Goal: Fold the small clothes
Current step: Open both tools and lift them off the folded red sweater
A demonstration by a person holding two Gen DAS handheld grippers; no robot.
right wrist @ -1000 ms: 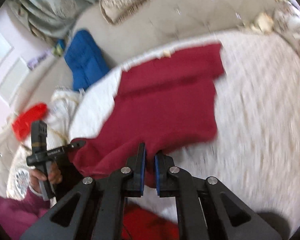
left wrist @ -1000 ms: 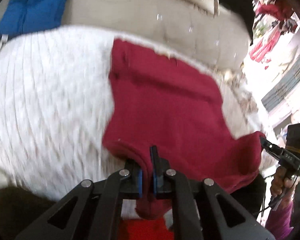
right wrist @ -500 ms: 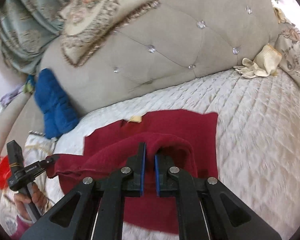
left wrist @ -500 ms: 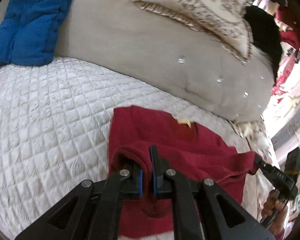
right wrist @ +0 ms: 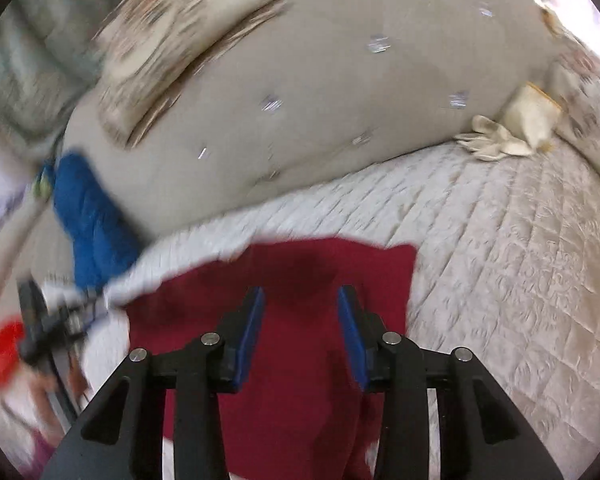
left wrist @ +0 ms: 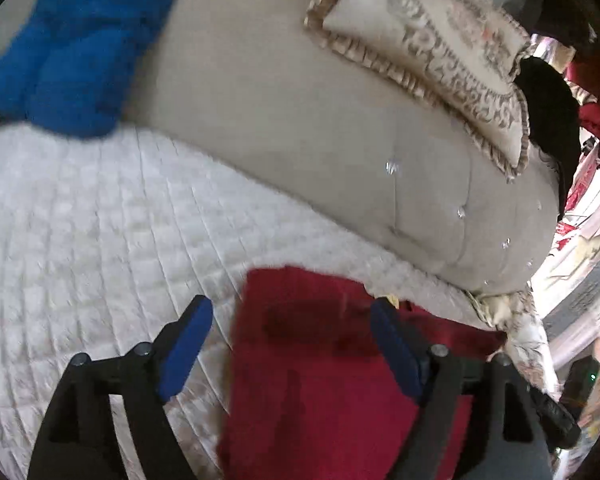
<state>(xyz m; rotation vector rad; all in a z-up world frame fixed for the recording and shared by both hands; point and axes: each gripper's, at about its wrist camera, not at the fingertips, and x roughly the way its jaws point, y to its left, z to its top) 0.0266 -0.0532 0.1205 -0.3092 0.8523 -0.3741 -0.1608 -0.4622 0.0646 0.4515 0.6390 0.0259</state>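
A dark red garment point(left wrist: 320, 380) lies folded on the white quilted bed cover point(left wrist: 100, 248), near the beige headboard. My left gripper point(left wrist: 290, 316) is open above the garment's left part, holding nothing. In the right wrist view the garment point(right wrist: 300, 360) lies under my right gripper point(right wrist: 300, 300), which is open and empty. The left gripper shows blurred at the left edge of the right wrist view point(right wrist: 56, 320). The right gripper shows dark at the lower right of the left wrist view point(left wrist: 556, 408).
A tufted beige headboard point(left wrist: 300, 128) stands behind the bed. A patterned cushion point(left wrist: 432, 52) and a blue cushion point(left wrist: 80, 52) lean on it. Cream gloves point(right wrist: 492, 140) lie at the far right of the bed. A red object point(right wrist: 0, 352) shows at the left edge.
Both grippers have let go of the red garment and opened. The front edge they carried now lies folded over the rest. Both views are blurred by motion.
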